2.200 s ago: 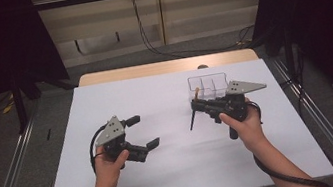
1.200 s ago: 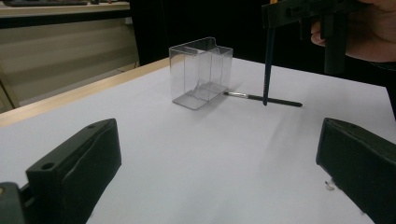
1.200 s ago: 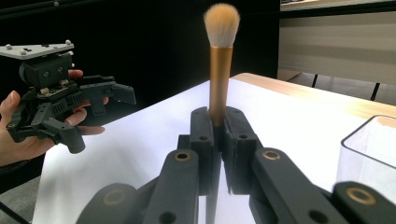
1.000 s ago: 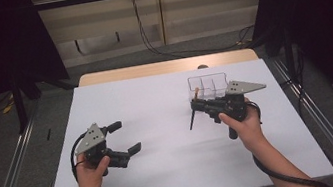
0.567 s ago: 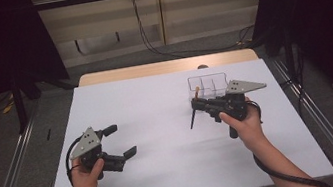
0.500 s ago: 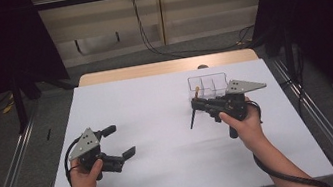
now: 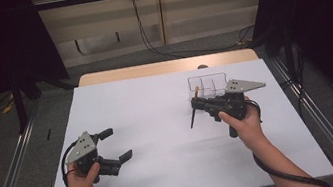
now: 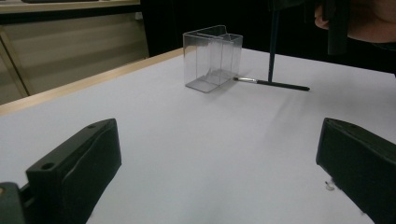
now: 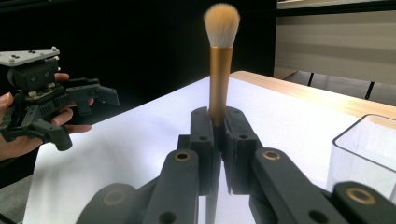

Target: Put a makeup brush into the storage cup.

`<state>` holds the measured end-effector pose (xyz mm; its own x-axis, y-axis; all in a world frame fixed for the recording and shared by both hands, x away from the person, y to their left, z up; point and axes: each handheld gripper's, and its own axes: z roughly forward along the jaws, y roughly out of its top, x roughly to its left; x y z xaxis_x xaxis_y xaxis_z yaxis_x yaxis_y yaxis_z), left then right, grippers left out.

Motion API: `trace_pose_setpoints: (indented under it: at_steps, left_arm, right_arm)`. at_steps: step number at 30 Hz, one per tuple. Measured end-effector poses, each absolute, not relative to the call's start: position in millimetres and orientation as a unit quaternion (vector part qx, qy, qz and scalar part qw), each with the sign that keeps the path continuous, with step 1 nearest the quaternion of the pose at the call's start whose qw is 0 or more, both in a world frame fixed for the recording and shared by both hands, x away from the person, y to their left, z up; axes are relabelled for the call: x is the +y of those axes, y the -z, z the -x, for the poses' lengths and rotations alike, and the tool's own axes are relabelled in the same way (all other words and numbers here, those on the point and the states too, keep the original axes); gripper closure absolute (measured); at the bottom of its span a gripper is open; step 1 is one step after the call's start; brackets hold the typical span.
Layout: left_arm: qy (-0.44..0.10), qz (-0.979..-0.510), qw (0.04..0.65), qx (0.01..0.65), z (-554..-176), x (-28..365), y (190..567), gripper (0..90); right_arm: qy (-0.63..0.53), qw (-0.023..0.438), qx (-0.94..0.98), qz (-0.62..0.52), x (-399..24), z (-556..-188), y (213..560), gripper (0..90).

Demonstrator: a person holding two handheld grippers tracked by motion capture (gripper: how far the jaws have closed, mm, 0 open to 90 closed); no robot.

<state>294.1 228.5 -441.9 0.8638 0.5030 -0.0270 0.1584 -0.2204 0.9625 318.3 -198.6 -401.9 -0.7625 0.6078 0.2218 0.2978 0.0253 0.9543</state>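
Observation:
My right gripper [image 7: 196,104] is shut on a makeup brush [image 7: 194,111] with a gold ferrule and a dark handle. It holds the brush upright and a little tilted, just in front of a clear divided container [image 7: 209,85]. In the right gripper view the pale bristles of the brush [image 9: 220,56] stand above the closed jaws of the right gripper [image 9: 218,126]. My left gripper [image 7: 117,143] is open with nothing in it, low over the near left of the white table [image 7: 156,105]. The left gripper [image 8: 217,177] faces the container [image 8: 212,58], beside which a thin black brush [image 8: 273,84] lies.
The white sheet ends in a wooden strip [image 7: 165,67] at the far edge. Dark curtains and floor rails flank the table. The wide stretch of sheet between the two grippers is bare.
My left gripper has drawn back to the left and toward the near edge, still open. The right gripper and its brush have stayed put.

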Motion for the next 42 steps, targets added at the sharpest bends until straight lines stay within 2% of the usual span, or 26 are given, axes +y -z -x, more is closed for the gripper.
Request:
trace_pose_setpoints:
  at_steps: [42]
  left_arm:
    - [-0.149,-0.767,0.581,0.227,-289,246,443,0.0]
  right_arm:
    - [-0.613,0.136,0.708,-0.322,-196,-337,390,83.8]
